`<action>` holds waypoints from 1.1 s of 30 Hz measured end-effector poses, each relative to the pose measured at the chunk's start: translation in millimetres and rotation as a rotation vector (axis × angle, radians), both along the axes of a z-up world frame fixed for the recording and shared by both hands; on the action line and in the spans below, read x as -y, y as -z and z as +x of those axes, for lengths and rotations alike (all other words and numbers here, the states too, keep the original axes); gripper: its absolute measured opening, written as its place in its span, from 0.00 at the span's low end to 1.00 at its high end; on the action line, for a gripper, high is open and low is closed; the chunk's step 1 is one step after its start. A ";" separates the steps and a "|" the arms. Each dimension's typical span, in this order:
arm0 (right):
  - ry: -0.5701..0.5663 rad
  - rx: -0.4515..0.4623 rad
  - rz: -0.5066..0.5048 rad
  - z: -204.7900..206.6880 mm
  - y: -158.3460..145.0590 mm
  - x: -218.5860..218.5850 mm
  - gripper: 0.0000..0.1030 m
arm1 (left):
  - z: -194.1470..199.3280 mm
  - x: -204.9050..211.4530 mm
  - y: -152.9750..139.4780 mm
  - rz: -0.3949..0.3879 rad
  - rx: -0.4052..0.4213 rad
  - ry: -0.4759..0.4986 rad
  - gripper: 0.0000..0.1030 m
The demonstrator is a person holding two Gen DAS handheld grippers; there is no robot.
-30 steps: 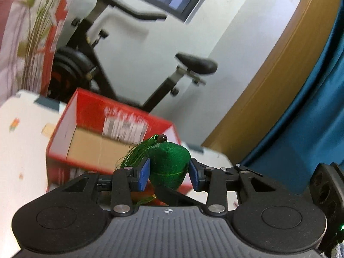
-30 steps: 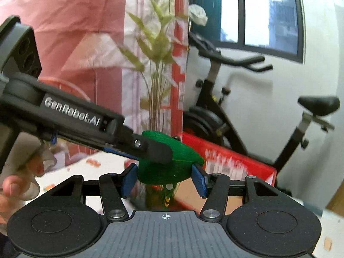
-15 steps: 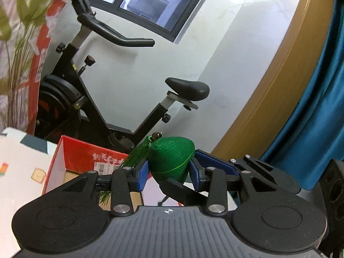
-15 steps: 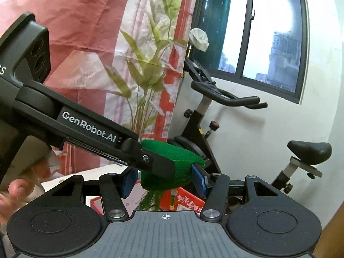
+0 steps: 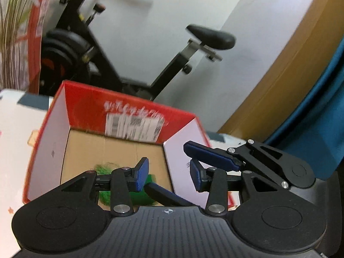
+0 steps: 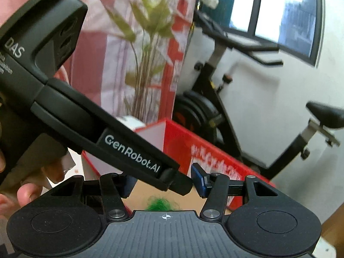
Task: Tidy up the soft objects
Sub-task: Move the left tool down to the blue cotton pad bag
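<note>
Green toy (image 5: 143,195) dropped from both grippers, now lies in red box (image 5: 131,109). Left gripper (image 5: 169,172) spread, empty. Right gripper (image 6: 164,182) closing, nothing between pads.

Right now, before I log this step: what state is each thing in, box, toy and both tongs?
Red cardboard box: open-topped, toy inside.
Green tasselled toy: lying on the box floor, ungripped.
Left tongs: open, nothing held.
Right tongs: open, closing slightly, no toy between; left tongs' finger crosses the gap.
</note>
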State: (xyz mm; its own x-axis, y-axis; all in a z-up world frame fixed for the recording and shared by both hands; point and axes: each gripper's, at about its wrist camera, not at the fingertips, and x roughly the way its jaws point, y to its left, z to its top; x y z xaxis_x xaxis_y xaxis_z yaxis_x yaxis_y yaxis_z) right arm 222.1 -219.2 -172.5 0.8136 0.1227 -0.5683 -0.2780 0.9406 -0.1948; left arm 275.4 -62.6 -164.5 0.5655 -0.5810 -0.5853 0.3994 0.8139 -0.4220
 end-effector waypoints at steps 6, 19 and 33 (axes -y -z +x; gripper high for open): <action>0.107 -0.067 0.027 10.0 24.8 20.9 0.48 | 18.7 -16.4 26.4 0.026 -0.051 -0.081 0.42; 0.300 -0.066 0.201 -25.4 36.7 56.5 0.48 | -4.1 -53.8 19.3 0.193 0.066 -0.184 0.42; 0.337 -0.050 0.310 -102.2 45.6 28.4 0.50 | -92.7 -66.6 30.6 0.295 0.123 -0.159 0.43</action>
State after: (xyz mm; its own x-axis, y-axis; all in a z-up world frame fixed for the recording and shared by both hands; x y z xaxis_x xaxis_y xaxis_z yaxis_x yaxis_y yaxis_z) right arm 119.9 -247.6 -218.1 0.8100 0.0266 -0.5858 0.0514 0.9919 0.1161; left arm 182.7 4.0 -195.0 0.7120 -0.2960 -0.6368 0.2912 0.9496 -0.1158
